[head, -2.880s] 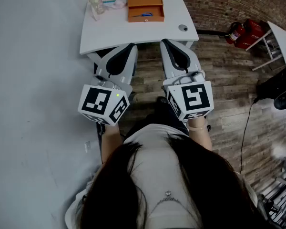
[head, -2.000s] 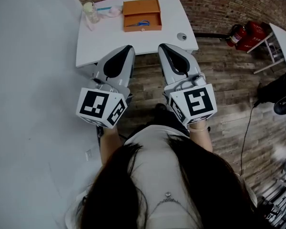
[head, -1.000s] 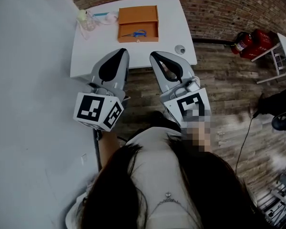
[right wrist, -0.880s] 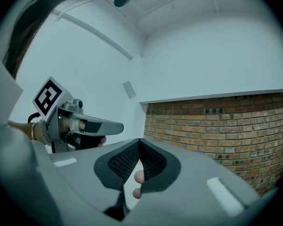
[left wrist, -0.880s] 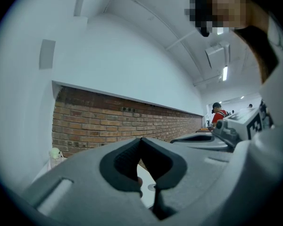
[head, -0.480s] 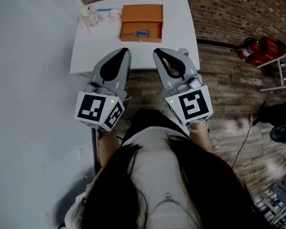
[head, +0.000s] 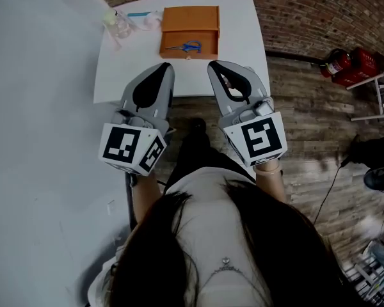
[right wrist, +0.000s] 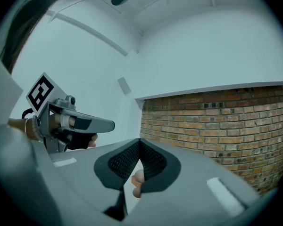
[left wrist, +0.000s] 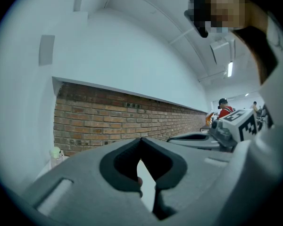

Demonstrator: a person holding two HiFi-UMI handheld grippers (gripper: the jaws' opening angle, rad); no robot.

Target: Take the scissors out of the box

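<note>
a bottle (head: 115, 23) is set left of the box (head: 189, 18) on the surface (head: 240, 37). the scissors (head: 185, 46) are laid inside the box, ahead of the left gripper (head: 163, 66) and right gripper (head: 215, 64), both closed, nothing gripped.

One box (head: 189, 18), one scissors (head: 186, 45), one table (head: 240, 31), two tools (head: 162, 67) (head: 216, 65).

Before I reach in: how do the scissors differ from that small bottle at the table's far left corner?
The scissors lie flat inside the open compartment of the orange box; the small bottle stands upright on the bare white table. The scissors have blue handles; the bottle is clear with a pale cap. The scissors sit ahead between the left claw and right claw; the bottle is off to the left. Both are untouched.
</note>
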